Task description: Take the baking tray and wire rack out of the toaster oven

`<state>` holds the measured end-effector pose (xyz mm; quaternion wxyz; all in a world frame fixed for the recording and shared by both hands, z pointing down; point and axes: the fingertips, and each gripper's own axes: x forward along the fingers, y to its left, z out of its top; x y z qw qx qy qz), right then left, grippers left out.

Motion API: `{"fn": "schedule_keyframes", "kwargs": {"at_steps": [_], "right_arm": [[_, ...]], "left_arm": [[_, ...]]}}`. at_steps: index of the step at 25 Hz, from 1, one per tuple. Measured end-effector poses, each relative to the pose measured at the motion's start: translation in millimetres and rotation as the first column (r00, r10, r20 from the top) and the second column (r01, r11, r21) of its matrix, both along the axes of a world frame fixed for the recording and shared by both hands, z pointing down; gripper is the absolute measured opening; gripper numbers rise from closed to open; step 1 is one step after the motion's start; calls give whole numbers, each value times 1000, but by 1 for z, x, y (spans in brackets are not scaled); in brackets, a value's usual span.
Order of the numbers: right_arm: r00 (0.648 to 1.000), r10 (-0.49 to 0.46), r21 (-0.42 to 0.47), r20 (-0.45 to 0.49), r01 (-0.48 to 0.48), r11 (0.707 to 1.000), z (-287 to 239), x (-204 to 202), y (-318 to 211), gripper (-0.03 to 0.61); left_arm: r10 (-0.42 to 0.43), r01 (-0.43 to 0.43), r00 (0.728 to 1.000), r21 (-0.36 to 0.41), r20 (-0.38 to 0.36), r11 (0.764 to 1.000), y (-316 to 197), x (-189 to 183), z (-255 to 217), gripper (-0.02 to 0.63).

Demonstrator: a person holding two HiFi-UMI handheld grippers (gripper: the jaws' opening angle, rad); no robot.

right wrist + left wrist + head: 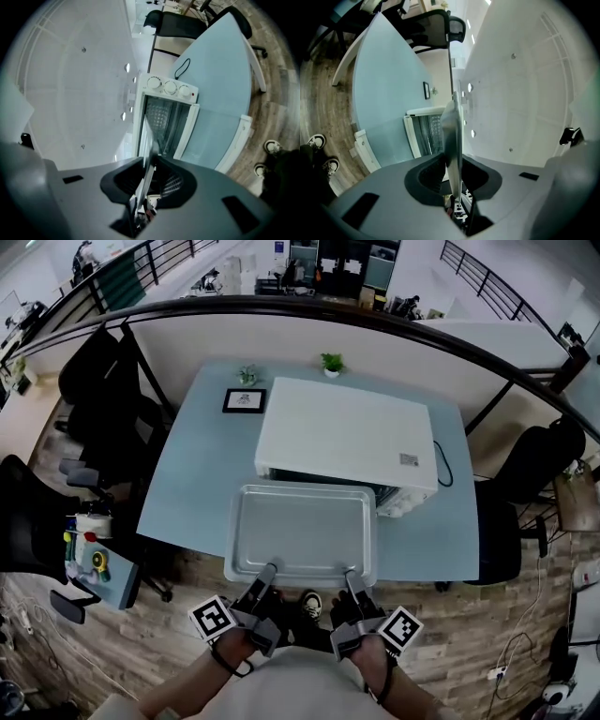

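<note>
At 6 o'clock from the toaster oven (347,432), the baking tray (300,531) hangs over the worktop (187,484) and looks thin, stiff and slippery, so the left tool (270,569) and right tool (350,575) each pinch its near rim tight.

Bright, even light; heavy fisheye distortion.

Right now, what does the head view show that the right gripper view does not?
Only the head view: the whole baking tray, the left claw on its near rim, a framed picture and a potted plant. Only the right gripper view: the three knobs of the toaster oven. Both: the right claw shut on the tray's rim.
</note>
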<state>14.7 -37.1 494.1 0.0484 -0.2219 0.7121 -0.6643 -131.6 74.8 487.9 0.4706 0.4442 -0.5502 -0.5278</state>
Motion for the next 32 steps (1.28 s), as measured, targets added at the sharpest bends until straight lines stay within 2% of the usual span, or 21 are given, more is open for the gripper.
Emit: {"fn": "schedule_keyframes", "kwargs": {"at_steps": [4,9,12,18,22,25,27,32], "right_arm": [[994,-112,6,17,112,994,-2,-35,18,83],[962,-268,-9,42,269,963,-6,-83,55,83],[936,-347,-36,61,350,936,-11,-110,80,81],[870,-489,-23,68,491,871,-14,-149,115,81],[843,-534,-50,61,537,842,-10,-171,129,83],[840,-539,-56,59,542,839,-6,-199,132,84],[842,-536,-52,63,539,841,-3,-220,130,83],[856,-514,-65,64,517,853,10,-266,124,84]], "left_arm": [[-97,97,995,3,21,995,34,-23,-1,89],[-231,231,971,11,66,973,87,-54,-7,89],[-313,312,947,21,73,950,118,-70,-15,91],[-460,461,884,8,80,887,171,-82,-21,91],[-550,550,833,19,62,835,190,-101,-17,91],[-599,599,798,29,58,800,197,-125,-13,92],[-609,609,790,26,70,793,198,-142,-8,92],[-609,610,790,17,69,792,191,-189,7,97]]}}
